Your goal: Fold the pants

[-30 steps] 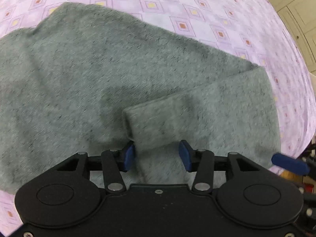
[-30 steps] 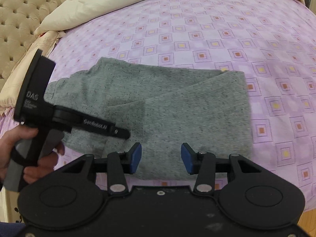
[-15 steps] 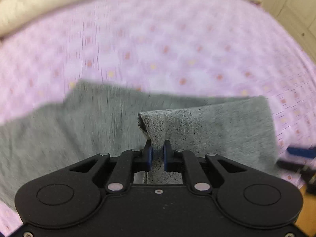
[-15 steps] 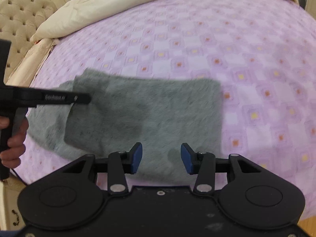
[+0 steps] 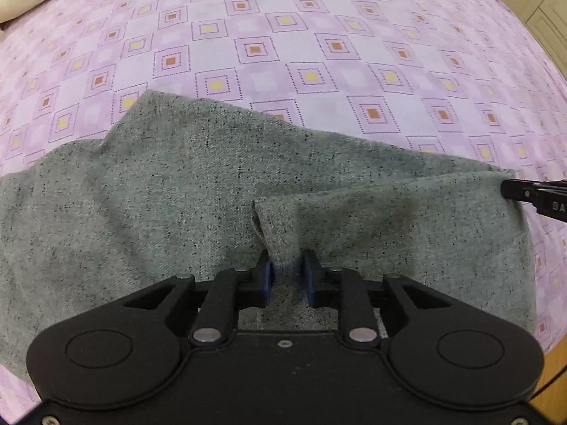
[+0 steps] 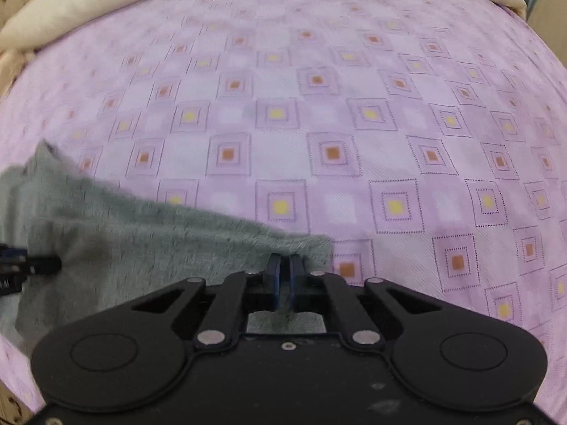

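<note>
Left wrist view shows our left gripper (image 5: 286, 272) pointing steeply down, a bunched corner of the grey pants (image 5: 177, 191) between its pads while the jaws are opening. We judge this corner can slip out and the fold fall back. Our right gripper (image 6: 285, 265) also points steeply down, pressed together on the other corner of the top layer. The pants lie half folded on the bed (image 5: 283, 53). An uneven pull could skew the fold.
</note>
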Available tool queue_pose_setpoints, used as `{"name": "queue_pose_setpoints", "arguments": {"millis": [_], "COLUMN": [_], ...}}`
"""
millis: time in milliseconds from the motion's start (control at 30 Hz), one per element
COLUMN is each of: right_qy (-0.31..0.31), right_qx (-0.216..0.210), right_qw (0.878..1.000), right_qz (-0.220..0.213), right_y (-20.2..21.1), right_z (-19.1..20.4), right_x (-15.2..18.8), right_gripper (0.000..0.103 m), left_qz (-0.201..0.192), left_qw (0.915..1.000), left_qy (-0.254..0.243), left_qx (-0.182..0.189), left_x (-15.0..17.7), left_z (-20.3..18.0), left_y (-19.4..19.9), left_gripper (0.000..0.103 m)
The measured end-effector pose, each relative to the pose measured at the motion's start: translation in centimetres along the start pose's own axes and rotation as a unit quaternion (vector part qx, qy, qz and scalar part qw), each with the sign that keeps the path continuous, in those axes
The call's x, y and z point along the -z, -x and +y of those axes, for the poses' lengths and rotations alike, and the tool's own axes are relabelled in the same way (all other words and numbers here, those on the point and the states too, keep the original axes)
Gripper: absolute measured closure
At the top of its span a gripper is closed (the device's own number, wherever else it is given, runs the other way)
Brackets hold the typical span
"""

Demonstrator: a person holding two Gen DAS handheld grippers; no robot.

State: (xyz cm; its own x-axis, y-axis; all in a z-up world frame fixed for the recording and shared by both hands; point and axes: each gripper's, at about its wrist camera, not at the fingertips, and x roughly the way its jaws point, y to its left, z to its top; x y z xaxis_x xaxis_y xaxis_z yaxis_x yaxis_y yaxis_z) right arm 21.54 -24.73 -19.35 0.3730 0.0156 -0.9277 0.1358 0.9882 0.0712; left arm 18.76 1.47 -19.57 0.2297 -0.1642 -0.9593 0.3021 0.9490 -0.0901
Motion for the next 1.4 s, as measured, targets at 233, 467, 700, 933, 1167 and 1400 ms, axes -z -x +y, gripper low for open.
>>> {"name": "queue_pose_setpoints", "arguments": {"millis": [233,467,700,933,1167,1400], "right_qy": [0.043,0.088,0.086,0.103,0.085,0.028], "right_qx": [-0.036,-0.043,-0.057,-0.078,-0.055,0.022], "right_qw": [0.997,0.995,0.995,0.991,0.994,0.999], "right_qz": [-0.048,0.028,0.014,-0.028,-0.043,-0.034], "right_y": [4.7,3.6,4.9,7.3,8.4,7.6], "right_z": [2.7,4.7,4.5,7.4,12.9,20.5], "right_x": [2.9,9.3,9.8,7.8,6.8,6.1], "right_gripper": [0.088,0.089,0.087,0.078,0.061,0.051], "left_qz": [0.001,0.035,0.018,0.001,-0.002,-0.002], "left_qw": [0.9997,0.9976,0.9942,0.9907,0.9927,0.9951], "left_qy": [0.014,0.042,0.064,0.083,0.075,0.049], "left_qx": [-0.021,-0.042,-0.084,-0.108,-0.094,-0.086], "left_x": [3.1,6.8,5.9,5.5,6.1,6.4], "left_z": [-0.4,0.2,1.8,5.3,9.3,16.1], "left_y": [2.8,1.1,4.2,7.5,8.4,9.0], "left_gripper": [0.071,0.063,0.064,0.064,0.064,0.064]}}
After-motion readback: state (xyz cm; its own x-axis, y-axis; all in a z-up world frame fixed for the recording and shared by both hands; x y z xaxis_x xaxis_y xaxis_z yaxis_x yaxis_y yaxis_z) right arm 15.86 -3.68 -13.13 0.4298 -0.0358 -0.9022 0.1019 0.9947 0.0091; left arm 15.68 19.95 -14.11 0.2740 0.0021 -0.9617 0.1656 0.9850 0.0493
